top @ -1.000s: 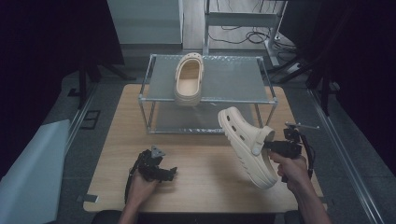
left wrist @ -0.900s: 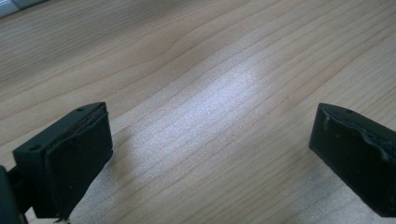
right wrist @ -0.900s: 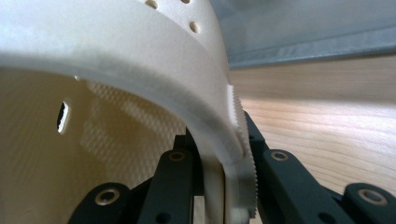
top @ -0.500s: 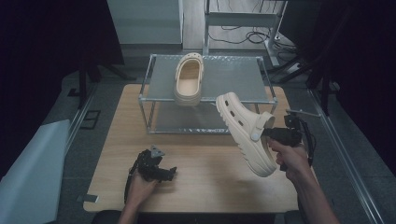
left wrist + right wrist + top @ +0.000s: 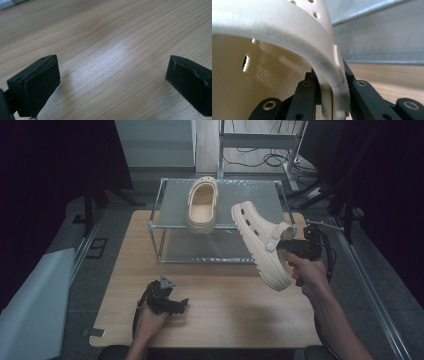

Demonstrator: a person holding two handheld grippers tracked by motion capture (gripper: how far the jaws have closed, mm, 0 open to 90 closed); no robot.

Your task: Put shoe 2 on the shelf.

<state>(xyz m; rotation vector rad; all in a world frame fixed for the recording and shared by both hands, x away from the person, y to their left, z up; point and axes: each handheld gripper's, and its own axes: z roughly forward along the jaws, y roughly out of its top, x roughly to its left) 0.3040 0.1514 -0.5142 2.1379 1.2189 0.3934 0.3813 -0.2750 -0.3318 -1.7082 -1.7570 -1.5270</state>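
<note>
Rising toward twelve o'clock, the right gripper is carrying the cream clog, jaws clamped on its sidewall, nearing the metal rack. It is looking light, soft foam. Left gripper is idling, jaws apart.

Two cream clogs, one on the rack and one held in the air

One cream foam clog lies sole-down on the top shelf of the metal rack, opening up, its toe toward the far side. The second clog is off the desk, tilted with its perforated toe toward the rack's top and its thick sole facing right and down; the right tool is clamped on its side wall near the heel strap.
</note>
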